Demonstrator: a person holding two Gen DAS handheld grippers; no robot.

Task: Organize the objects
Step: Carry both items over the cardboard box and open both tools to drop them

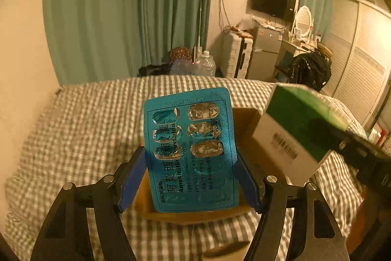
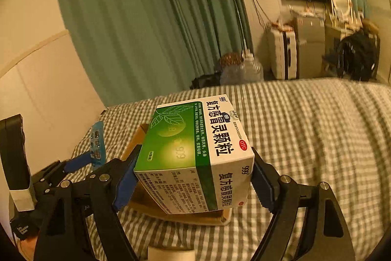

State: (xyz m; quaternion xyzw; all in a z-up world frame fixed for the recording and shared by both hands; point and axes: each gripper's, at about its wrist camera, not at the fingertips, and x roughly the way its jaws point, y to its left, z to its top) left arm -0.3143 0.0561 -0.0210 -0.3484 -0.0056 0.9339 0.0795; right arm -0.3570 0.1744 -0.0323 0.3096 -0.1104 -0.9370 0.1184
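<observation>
My left gripper (image 1: 191, 177) is shut on a blue blister pack of capsules (image 1: 190, 148), held upright above an open cardboard box (image 1: 246, 119) on the bed. Several of its pockets are burst. My right gripper (image 2: 193, 177) is shut on a green and white medicine box (image 2: 195, 155), held tilted over the same cardboard box (image 2: 139, 136). In the left wrist view the medicine box (image 1: 298, 129) hangs to the right of the blister pack. In the right wrist view the blister pack (image 2: 97, 146) and the left gripper (image 2: 80, 160) show at the left.
A grey checked bedsheet (image 1: 73, 138) covers the bed under the cardboard box. Beyond the bed stand green curtains (image 1: 122, 11), water jugs (image 1: 205, 62), a white suitcase (image 1: 234, 55), a small fridge (image 1: 266, 50) and a wall television (image 1: 271, 3). A white roll (image 2: 171, 253) sits at the bottom edge.
</observation>
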